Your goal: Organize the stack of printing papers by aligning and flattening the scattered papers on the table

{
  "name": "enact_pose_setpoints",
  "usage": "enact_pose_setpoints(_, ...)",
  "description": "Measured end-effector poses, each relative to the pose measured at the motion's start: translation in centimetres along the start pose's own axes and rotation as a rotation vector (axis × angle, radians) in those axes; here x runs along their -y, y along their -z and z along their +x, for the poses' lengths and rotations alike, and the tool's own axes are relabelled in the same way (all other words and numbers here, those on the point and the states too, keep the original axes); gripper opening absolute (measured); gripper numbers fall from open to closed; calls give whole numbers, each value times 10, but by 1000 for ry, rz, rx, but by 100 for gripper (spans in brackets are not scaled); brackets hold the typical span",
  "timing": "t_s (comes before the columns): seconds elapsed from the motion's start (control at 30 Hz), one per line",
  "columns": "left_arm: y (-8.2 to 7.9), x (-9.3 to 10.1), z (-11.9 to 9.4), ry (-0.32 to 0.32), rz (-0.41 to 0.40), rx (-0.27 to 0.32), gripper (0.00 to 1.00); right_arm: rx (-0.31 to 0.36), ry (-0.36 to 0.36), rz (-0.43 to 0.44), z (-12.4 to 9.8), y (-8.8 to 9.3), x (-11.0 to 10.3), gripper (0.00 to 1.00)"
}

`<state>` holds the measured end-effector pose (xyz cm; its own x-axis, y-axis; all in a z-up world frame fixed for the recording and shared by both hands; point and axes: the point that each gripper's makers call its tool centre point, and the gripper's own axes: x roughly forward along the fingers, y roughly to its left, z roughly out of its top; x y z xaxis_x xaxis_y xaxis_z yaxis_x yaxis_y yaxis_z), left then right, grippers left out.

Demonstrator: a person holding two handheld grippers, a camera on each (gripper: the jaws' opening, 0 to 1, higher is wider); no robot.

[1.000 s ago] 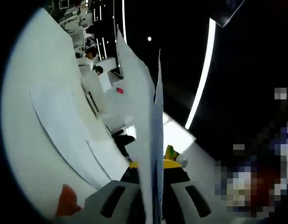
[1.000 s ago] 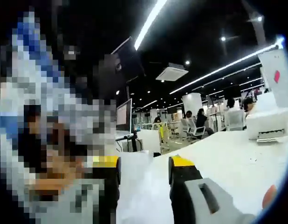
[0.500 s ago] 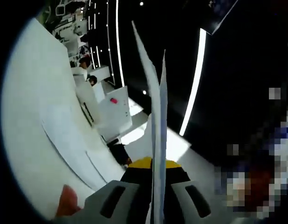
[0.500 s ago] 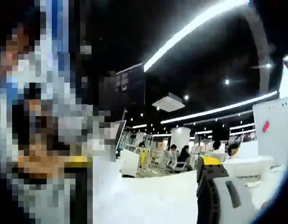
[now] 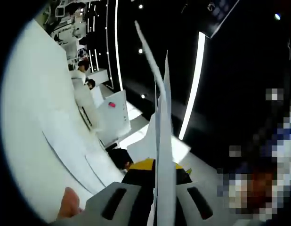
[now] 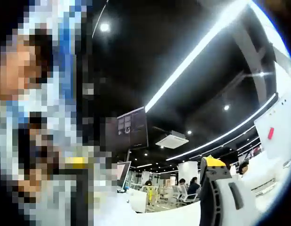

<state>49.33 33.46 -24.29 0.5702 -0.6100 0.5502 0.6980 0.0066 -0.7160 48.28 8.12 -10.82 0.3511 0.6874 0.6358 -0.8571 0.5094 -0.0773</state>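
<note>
Left tool (image 5: 157,188) clamped on a few printing papers (image 5: 163,141), held edge-on and standing up from between the jaws, lifted clear of the white desk (image 5: 32,127). More papers (image 5: 72,150) lying flat on the desk near one edge (sheets overlapping, not squared). Right tool (image 6: 150,188) raised toward the ceiling lights, jaws spread wide, grasp hidden behind mosaic, so cannot tell.

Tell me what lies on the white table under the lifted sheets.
More loose papers lie flat on the table. The left gripper holds the lifted sheets edge-on; they hide whatever is beyond them.
</note>
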Motion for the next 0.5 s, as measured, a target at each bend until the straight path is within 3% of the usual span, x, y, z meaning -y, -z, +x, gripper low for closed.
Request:
enact_pose_setpoints(0.03,-1,0,0,1,1,0,6,-20,11,2,0,6,3,90)
enact_pose_setpoints(0.13,0,0,0,2,4,0,6,-181,54,-148,-8,36,16,90)
enact_pose_setpoints(0.2,0,1,0,4,5,2,6,-235,49,-257,-14,46,20,90)
enact_pose_setpoints(0.27,-1,1,-1,7,7,3,6,-336,48,-318,-25,63,23,90)
enact_pose_setpoints(0.3,-2,1,-1,8,8,5,6,-379,20,-312,-31,72,20,90)
enact_pose_setpoints(0.37,-2,1,-1,9,13,5,6,-391,-20,-245,-41,79,12,90)
enact_pose_setpoints(0.4,-3,2,-1,11,12,8,6,-456,-25,-230,-49,88,12,90)
enact_pose_setpoints(0.5,-4,0,-1,10,10,11,6,-566,-32,-241,-65,106,15,90)
